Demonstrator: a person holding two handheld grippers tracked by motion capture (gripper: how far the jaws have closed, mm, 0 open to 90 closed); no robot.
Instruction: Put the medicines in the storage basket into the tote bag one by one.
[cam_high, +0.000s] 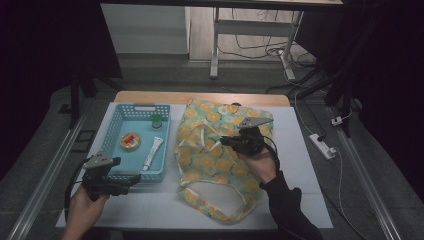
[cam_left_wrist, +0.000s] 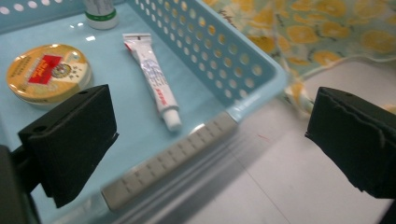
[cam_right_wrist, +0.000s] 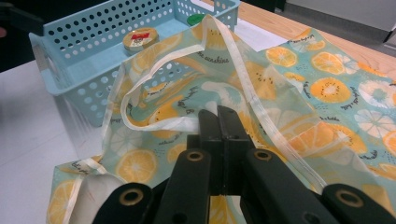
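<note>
The right gripper (cam_high: 226, 141) was seen over the middle of the tabletop, its jaws closed together and pinching a fold of the fruit-print bag (cam_high: 212, 160), so that the cloth was lifted along a cream-trimmed edge. In the right gripper view the two black jaws were pressed flat against each other with the patterned fabric (cam_right_wrist: 299, 93) caught at their tips. The bag was spread across the centre of the white mat (cam_high: 300, 165), its handle loop reaching the near edge.

The left gripper (cam_high: 131, 181) was held near the near-left corner of the mat, just at the near wall of the blue basket (cam_high: 116, 120). Its jaws were spread wide with nothing between them, as the left gripper view showed.

Inside the basket a round tin (cam_left_wrist: 49, 72), a white tube (cam_left_wrist: 154, 79) and a small green-capped bottle (cam_high: 156, 120) were lying apart from one another.
</note>
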